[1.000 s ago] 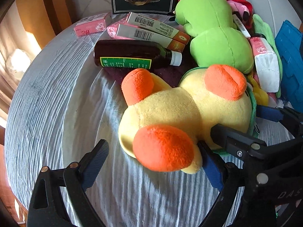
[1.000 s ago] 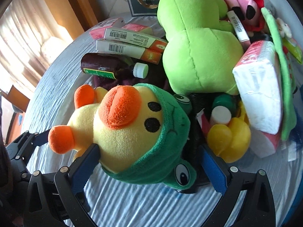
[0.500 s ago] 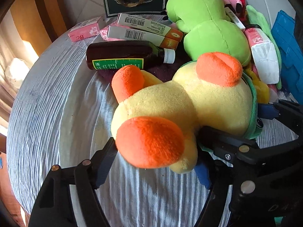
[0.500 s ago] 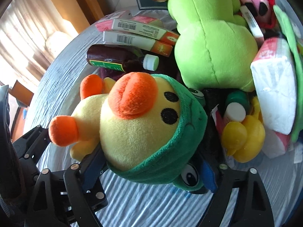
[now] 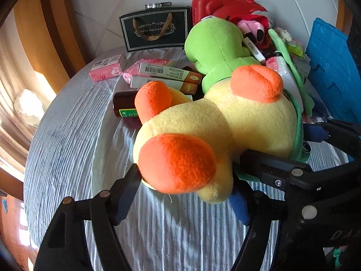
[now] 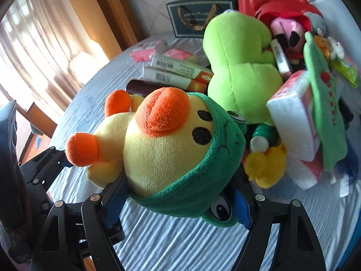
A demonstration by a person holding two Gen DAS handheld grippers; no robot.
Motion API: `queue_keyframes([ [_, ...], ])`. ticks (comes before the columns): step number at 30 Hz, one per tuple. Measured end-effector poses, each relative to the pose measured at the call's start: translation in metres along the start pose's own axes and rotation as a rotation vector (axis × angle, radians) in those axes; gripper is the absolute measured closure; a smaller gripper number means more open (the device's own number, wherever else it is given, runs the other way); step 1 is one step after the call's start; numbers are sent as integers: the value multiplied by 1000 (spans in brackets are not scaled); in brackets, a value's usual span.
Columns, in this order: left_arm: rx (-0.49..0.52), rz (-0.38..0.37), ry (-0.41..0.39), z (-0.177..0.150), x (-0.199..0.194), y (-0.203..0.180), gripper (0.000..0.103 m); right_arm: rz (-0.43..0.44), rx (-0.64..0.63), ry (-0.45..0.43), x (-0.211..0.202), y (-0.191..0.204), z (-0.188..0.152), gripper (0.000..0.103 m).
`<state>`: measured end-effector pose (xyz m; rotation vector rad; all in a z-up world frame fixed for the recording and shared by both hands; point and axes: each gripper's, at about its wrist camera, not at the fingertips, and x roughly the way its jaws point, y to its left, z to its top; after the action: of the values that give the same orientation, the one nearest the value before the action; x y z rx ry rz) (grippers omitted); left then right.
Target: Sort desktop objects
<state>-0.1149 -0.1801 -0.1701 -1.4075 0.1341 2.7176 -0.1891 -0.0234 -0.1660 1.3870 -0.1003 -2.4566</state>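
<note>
A yellow plush duck (image 5: 214, 131) with orange feet, an orange beak and a green frog hood fills both views; in the right wrist view (image 6: 162, 149) I see its face. My left gripper (image 5: 182, 194) is shut on the duck's body at the foot end. My right gripper (image 6: 178, 205) is shut on the hooded head. The duck is lifted off the grey cloth-covered table (image 5: 67, 146). The right gripper's black frame (image 5: 304, 176) shows at the right of the left wrist view.
Behind the duck lie a green plush (image 6: 239, 67), a brown bottle (image 5: 124, 107), two barcode boxes (image 5: 169, 72), pink packets (image 5: 105, 70), tissue packs (image 6: 293, 122), a yellow rubber duck (image 6: 266, 164), a dark gift bag (image 5: 155, 30), a red case (image 5: 221, 2) and a blue panel (image 5: 331, 67).
Both grippers have closed on the duck and raised it off the cloth. The pile behind now sits lower and farther in both views.
</note>
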Motion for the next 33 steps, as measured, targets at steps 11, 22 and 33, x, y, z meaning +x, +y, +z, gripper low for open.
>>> queue_keyframes([
  [11,87,-1,-161,29,-59,-41,31,-39,-3,-153,-79,-13,3,25],
  [22,103,-44,-185,40,-76,-75,31,-69,98,-182,-119,-59,-9,96],
  [33,122,-66,84,-37,-18,-56,26,-52,196,31,-68,-79,-70,15],
])
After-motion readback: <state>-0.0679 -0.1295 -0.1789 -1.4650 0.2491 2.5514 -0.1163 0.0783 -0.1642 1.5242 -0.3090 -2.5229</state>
